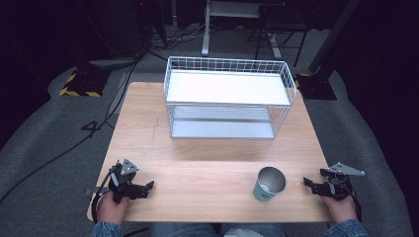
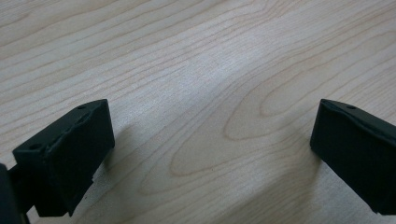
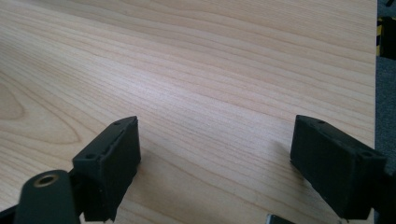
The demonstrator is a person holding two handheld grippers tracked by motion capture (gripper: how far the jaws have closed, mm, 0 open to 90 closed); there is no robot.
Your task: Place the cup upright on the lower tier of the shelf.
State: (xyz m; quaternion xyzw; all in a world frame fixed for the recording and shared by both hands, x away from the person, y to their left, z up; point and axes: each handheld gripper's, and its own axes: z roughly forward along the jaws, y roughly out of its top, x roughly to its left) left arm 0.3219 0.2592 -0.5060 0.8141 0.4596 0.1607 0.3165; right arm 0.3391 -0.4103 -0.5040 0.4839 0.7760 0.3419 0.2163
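A teal cup [image 1: 269, 184] with a shiny metal inside stands upright near the front right of the wooden table [image 1: 212, 148]. My right gripper [image 1: 310, 184] rests at the table's front right corner, a little to the right of the cup, jaws apart with only bare wood between them [image 3: 215, 144]. At the front left corner my left gripper [image 1: 148, 187] lies low over the table, far from the cup. Its jaws also stand wide apart over bare wood [image 2: 212, 140]. A hand holds each gripper from the near edge.
A white wire basket rack [image 1: 228, 96] with an upper and a lower shelf stands at the back middle of the table. Cables [image 1: 89, 133] run across the grey floor on the left. Dark stands and table legs rise behind the table.
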